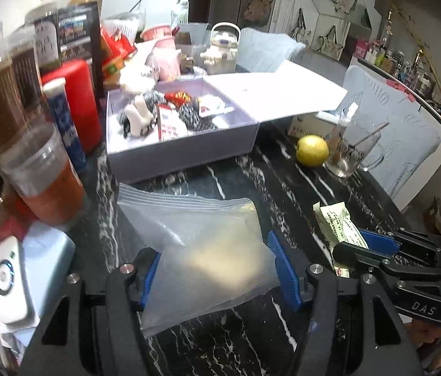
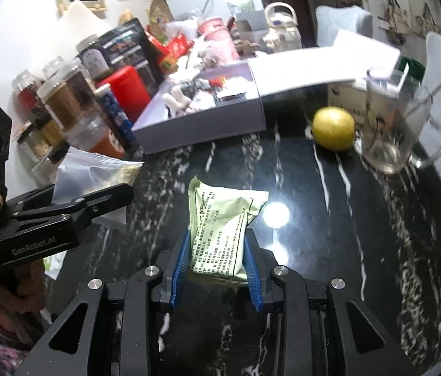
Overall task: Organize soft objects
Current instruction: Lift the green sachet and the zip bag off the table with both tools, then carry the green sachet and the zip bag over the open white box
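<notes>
Pinching clear zip-top plastic bag w/ left tool, pale green printed foil sachet w/ right tool; slick film could slip, bag mouth sealed.

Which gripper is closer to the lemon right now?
Right. The right gripper, shut on the green sachet, sits below and left of the lemon. The left gripper, holding the zip bag, is further left of it.

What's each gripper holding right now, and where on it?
Left gripper holds the clear zip bag across its bottom end, zip edge away. Right gripper pinches the pale green sachet at its near end.
</notes>
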Demonstrator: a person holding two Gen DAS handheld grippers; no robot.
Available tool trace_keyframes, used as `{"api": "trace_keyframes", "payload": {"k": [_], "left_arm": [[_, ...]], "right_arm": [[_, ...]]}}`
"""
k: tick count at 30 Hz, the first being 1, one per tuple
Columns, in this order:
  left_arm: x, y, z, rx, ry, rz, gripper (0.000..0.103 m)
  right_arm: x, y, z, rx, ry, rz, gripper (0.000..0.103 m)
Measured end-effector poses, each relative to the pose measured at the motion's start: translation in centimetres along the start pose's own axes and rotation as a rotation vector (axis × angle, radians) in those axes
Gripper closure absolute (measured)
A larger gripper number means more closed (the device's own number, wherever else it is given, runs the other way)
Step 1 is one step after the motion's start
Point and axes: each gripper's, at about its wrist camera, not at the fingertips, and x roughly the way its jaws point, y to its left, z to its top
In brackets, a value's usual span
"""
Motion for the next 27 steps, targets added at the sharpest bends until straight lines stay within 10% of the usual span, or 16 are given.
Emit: {"api": "trace_keyframes", "payload": {"k": [27], "left_arm": [[-4.5,-1.1,11.5,0.077,-0.304,0.036,0.042]], "right_arm": [[-5.0,1.6,11.4,-0.172,-0.234,0.046,0.07]]}}
